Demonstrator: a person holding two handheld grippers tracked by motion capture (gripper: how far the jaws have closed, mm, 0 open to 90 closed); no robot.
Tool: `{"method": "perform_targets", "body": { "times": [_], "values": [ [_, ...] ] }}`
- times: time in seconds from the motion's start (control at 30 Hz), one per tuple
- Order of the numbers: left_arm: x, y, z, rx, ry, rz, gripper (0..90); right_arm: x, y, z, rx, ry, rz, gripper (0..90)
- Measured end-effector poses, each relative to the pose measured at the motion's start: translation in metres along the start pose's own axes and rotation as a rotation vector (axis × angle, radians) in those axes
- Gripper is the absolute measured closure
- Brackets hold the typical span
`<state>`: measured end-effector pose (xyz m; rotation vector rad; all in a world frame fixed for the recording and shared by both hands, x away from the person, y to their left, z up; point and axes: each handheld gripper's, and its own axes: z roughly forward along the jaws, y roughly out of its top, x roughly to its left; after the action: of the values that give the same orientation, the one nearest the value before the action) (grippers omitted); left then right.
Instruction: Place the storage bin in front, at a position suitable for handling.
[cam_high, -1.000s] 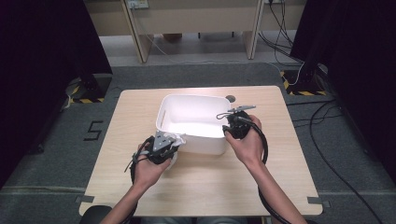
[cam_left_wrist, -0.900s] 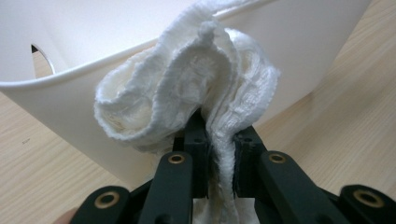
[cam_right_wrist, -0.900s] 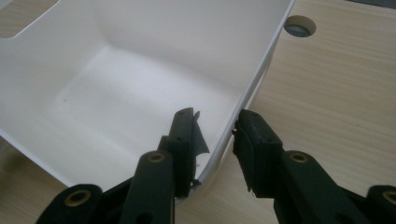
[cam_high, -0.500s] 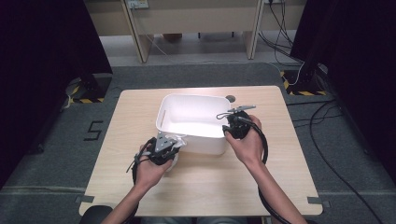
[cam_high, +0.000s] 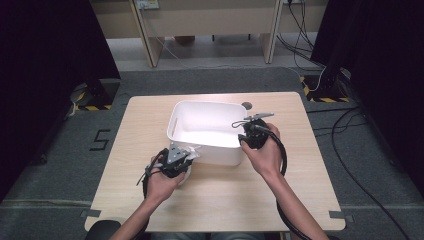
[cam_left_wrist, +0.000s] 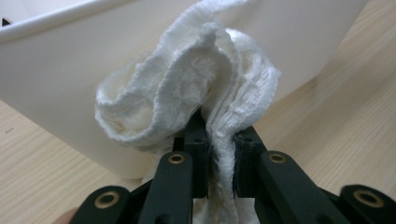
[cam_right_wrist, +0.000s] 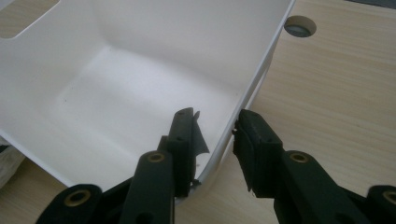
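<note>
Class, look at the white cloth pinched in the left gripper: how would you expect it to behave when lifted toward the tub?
The white cloth is probably floppy: it bunches in loose folds above the left gripper. It looks light, since a narrow pinch holds it. Its knitted texture suggests it will not slip easily, though a trailing end might catch the white tub rim.

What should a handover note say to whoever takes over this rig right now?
Left tongs: shut on the cloth, a bunched white piece held just outside the bin's near wall, above the table.
Right tongs: jaws straddle the bin's right wall, one inside and one outside; whether the pads press on it is unclear.
Done: cloth picked up and brought to the bin; bin inside looks bare.
Left, probably: lift the cloth over the rim, release it inside, then let go of the bin.
</note>
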<state>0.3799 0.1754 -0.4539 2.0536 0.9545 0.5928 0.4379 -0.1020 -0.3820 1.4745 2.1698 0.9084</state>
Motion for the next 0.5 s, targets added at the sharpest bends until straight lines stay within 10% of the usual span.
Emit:
{"method": "perform_targets", "body": {
  "times": [0.5],
  "values": [
    [-0.002, -0.009, 0.012, 0.037, -0.001, 0.008, 79.5, 0.0, 0.0, 0.0, -0.002, 0.0, -0.004, 68.2]
  ]
}}
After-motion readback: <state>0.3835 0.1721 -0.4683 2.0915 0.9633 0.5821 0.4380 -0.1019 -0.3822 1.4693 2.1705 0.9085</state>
